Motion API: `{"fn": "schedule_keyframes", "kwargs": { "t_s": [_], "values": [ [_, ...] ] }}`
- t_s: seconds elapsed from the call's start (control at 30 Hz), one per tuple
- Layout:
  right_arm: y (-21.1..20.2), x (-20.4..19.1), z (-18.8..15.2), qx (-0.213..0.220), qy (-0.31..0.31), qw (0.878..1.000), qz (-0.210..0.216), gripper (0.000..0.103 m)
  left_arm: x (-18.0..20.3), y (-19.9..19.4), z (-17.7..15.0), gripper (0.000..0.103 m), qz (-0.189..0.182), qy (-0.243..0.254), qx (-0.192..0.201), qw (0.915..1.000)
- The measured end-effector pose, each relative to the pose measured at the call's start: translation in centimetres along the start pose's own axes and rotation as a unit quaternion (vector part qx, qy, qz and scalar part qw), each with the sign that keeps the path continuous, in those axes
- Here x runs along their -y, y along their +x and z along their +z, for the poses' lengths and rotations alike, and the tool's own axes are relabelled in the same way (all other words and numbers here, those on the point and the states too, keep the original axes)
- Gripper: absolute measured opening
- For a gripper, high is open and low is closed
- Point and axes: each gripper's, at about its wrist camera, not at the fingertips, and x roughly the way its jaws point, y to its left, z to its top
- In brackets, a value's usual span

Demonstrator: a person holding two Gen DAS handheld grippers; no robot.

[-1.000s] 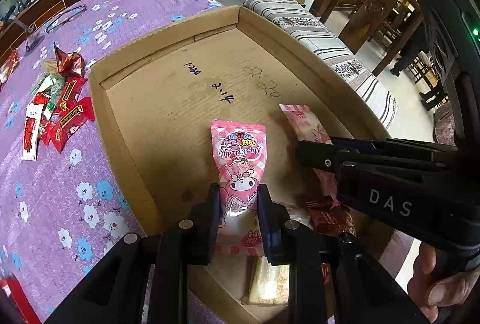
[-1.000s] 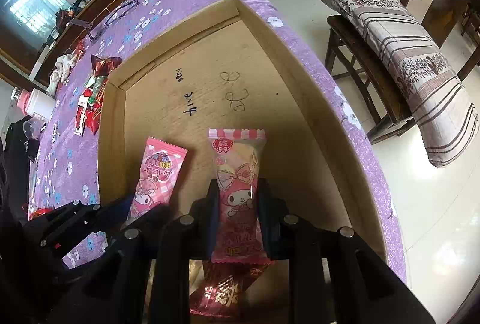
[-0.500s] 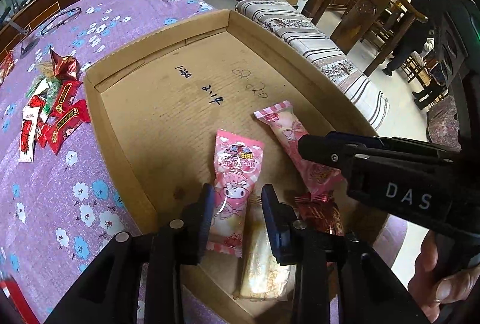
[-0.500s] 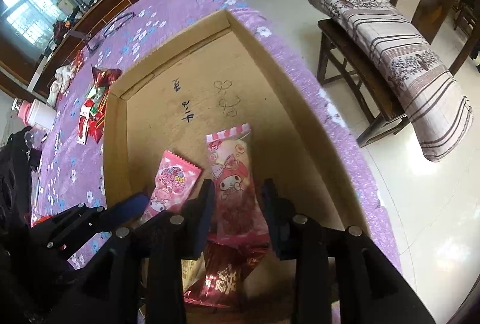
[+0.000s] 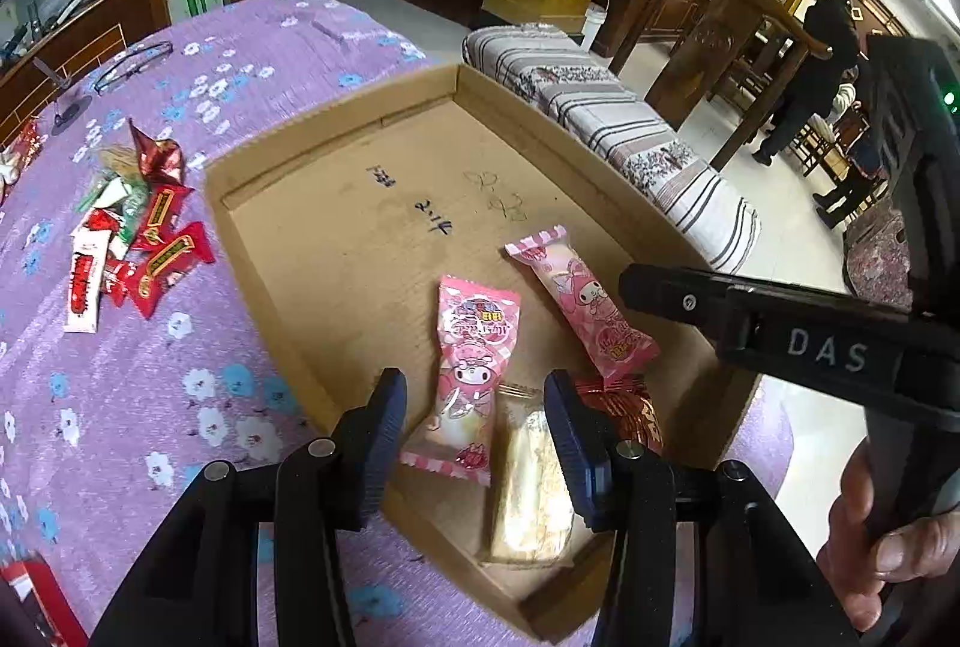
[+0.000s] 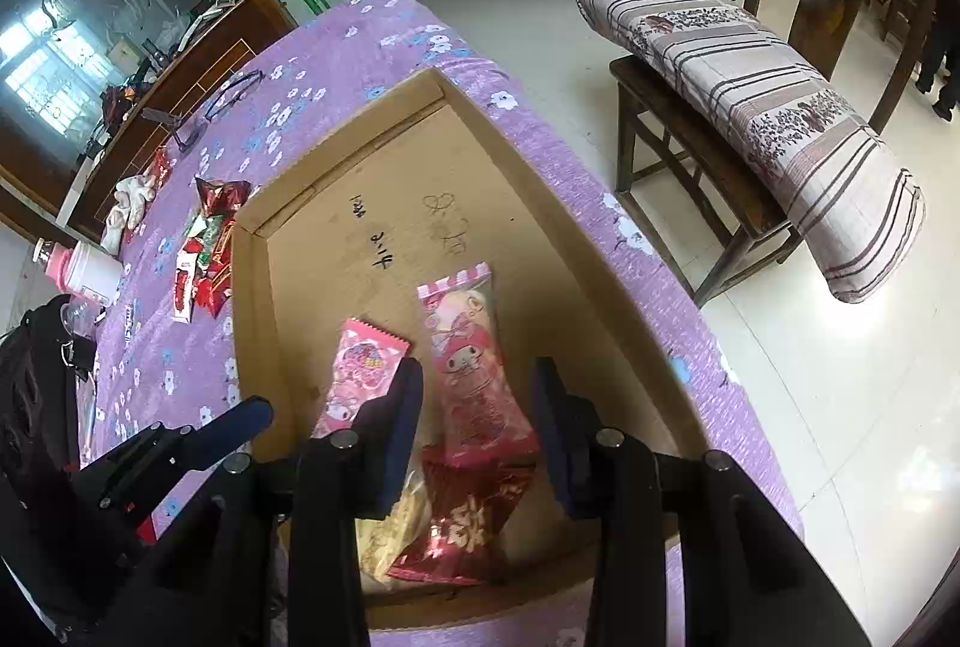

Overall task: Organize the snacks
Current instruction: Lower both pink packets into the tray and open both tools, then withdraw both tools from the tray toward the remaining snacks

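two pink snack packets lie flat on the floor of a shallow cardboard tray (image 5: 336, 251), near its front end. the left packet (image 5: 468, 365) sits between the jaws of the left gripper (image 5: 474, 437) but the pads do not touch it — there is clear space on both sides, and the jaws are opening. the right packet (image 6: 471, 371) lies the same way between the jaws of the right gripper (image 6: 477, 431), free of both pads, and those jaws are opening too. both packets are let go, resting in the tray.

the step in hand looks like the release. to do it well, i judge each gripper should lift straight away from its packet with the jaws wide, so no pad snags a crimped end and drags the packet askew.

just in front of the pink packets lie a pale gold packet (image 5: 531, 491) and a red foil packet (image 6: 462, 521), partly under them. outside the tray, on the worktop's purple flowered cloth (image 5: 120, 395), a heap of red and green sweets (image 5: 132, 239) waits, well apart from both grippers. a hand (image 5: 882, 545) holds the right gripper's handle.
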Motion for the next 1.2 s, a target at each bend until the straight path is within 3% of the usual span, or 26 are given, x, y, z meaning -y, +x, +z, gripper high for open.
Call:
{"fn": "schedule_keyframes", "kwargs": {
  "t_s": [0.5,0.9,1.2],
  "values": [
    [-0.9,-3.8,-0.5,0.012,0.005,1.000,0.007,0.041,-4.0,-5.1,-1.0,0.050,-0.015,-0.024,0.047,0.9985],
    [-0.8,-7.2,-0.6,0.007,-0.012,1.000,0.004,0.041,-9.2,-7.6,-2.9,0.050,-0.019,-0.082,0.069,0.9940],
    [-0.3,-10.2,-0.4,0.001,-0.029,0.999,0.022,0.042,-14.6,-8.3,-4.3,0.050,0.006,-0.147,0.071,0.9866]
  ]
}}
